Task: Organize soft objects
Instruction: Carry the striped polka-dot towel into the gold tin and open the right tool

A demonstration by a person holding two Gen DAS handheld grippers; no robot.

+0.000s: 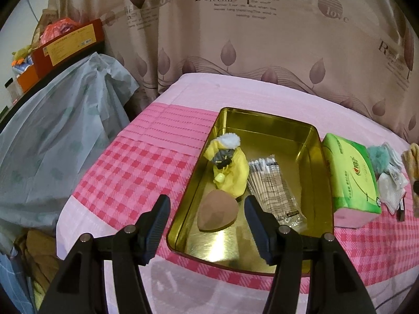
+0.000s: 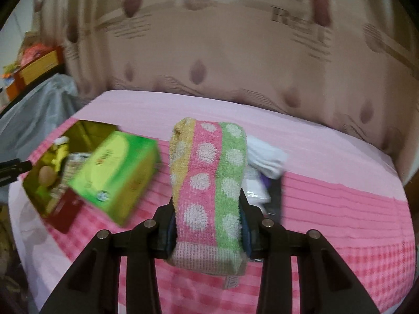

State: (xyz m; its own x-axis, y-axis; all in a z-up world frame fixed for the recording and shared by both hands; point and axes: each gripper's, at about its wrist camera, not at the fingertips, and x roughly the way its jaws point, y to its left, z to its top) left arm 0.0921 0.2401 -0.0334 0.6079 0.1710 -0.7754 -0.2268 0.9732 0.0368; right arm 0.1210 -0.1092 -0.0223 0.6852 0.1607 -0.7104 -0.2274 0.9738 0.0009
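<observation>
With the folded polka-dot towel (image 2: 207,183) clamped upright between the pads of the right gripper (image 2: 208,225) above the bed, beside the green tissue pack (image 2: 115,172), and the left gripper (image 1: 207,219) spread empty over the gold tin (image 1: 309,141), the towel could be snagged on that pack or unfolded if swung quickly toward the tin.

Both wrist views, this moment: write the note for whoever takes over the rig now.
Left gripper: open, empty, over the near end of the gold tin.
Right gripper: shut on the folded dotted towel, held above the bed.
In the tin: yellow doll, brown sponge, cotton swab pack.
Outside it, on the pink cover: green tissue pack, teal fluffy item, white cloths.
Left: place the towel, then probably the rest.
</observation>
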